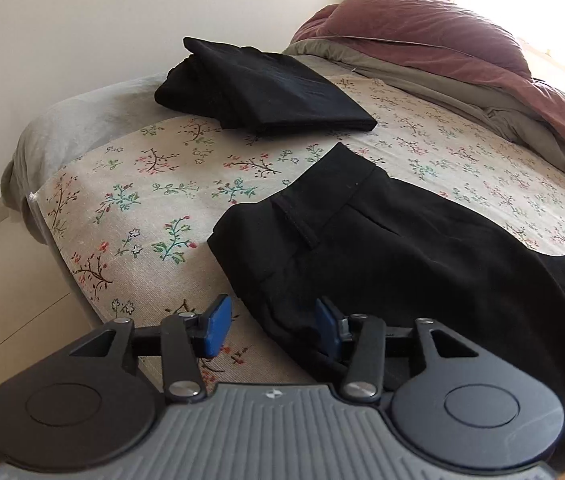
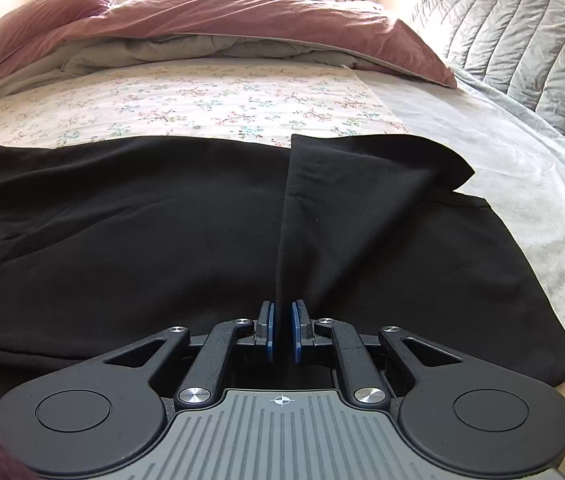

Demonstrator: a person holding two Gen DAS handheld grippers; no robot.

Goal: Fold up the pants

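In the left wrist view, the left claw (image 1: 268,326) sits at the bottom centre, jaws wide. The waist corner of the black pants (image 1: 382,248) lies between the blue pads (image 1: 216,330), but they do not press it. The waistband runs up from there toward the middle of the frame, flat on the flowered bed (image 1: 130,184). In the right wrist view, the right claw (image 2: 281,330) is at lower centre, jaws narrow with a slim gap. A raised fold of the leg cloth rises from that gap; whether the pads actually pinch it I cannot tell.

The pants fill the middle band of that frame, one leg end flipped over at centre right. The cloth looks light, limp and thin, so it will probably drape and crease. The thicker waistband and the hem edges seem the firmest places to grip.

Farther off, a folded black stack (image 1: 258,88) lies at upper centre. A mauve duvet (image 2: 210,20) is bunched along the top.
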